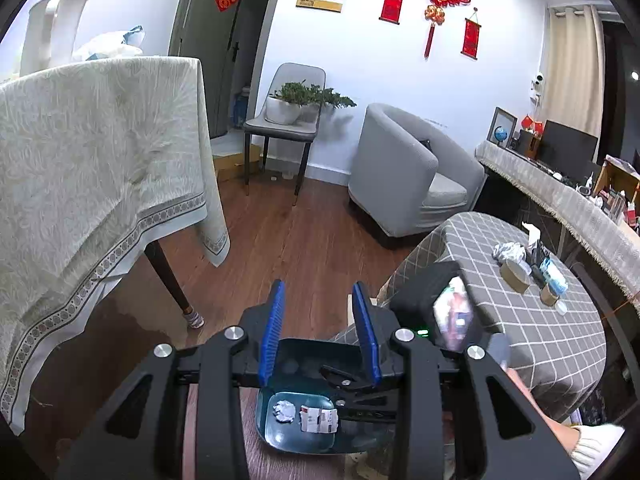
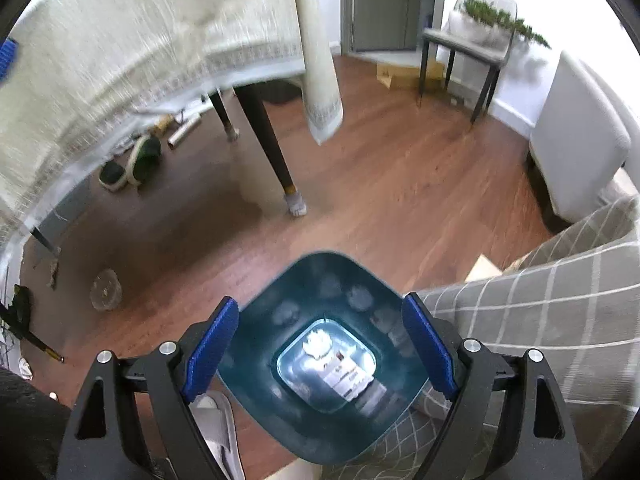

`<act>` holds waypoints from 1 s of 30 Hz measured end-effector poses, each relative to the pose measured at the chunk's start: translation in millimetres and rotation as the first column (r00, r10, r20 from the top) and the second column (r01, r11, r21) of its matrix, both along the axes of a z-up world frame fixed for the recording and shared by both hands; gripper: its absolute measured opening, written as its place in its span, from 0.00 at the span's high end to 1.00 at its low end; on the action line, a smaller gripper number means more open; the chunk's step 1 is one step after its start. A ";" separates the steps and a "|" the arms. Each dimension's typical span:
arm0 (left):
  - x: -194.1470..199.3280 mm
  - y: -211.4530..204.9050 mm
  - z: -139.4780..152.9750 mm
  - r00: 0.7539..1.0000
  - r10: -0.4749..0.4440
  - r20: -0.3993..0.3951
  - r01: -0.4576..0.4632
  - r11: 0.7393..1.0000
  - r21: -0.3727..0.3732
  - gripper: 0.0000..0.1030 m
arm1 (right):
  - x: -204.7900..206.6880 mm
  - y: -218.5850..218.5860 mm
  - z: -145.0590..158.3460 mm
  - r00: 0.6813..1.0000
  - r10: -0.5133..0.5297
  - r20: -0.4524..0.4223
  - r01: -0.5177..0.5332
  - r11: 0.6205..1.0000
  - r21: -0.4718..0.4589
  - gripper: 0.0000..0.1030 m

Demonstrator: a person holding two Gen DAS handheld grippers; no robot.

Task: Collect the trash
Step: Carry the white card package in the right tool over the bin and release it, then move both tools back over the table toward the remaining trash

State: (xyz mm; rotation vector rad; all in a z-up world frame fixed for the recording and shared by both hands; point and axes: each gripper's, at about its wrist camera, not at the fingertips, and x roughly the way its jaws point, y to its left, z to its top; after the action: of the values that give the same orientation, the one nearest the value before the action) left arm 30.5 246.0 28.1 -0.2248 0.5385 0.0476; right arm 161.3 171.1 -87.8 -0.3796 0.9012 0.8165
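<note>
Our right gripper, jaws apart and empty, hangs over the bin holding wrappers; left gripper likewise apart, clear for dropping.

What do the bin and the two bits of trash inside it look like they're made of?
Bin: likely hard plastic, dark teal, smooth with a slight sheen; its walls are rigid and moulded.
White wad: looks like crumpled tissue or paper, matte and creased.
Flat printed piece: probably a paper or thin plastic wrapper; glare hides its finish.
</note>
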 end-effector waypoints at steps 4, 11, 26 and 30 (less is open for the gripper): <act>2.9 -6.5 3.9 1.000 0.004 0.006 -0.004 1.000 -0.007 0.65 | -5.9 -17.1 32.4 0.999 -0.010 0.051 0.007 0.998 0.058 0.18; 10.6 -32.5 12.3 0.999 -0.024 0.032 0.024 1.000 0.006 0.64 | -5.4 -51.1 66.7 0.994 -0.052 0.100 0.039 0.991 0.127 0.18; 49.5 -102.0 5.0 0.995 -0.098 -0.003 0.098 0.995 0.032 0.45 | 8.1 -145.1 94.8 0.973 -0.177 0.145 0.152 0.974 0.171 0.18; 58.1 -120.2 1.1 0.992 -0.123 -0.020 0.124 0.992 0.039 0.44 | 11.3 -172.1 98.5 0.965 -0.213 0.155 0.186 0.967 0.176 0.18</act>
State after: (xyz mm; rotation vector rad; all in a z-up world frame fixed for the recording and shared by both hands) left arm 88.6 125.7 29.3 -0.1518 0.5678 -0.0597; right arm 172.5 -1.0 10.7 -0.2105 0.6940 0.6533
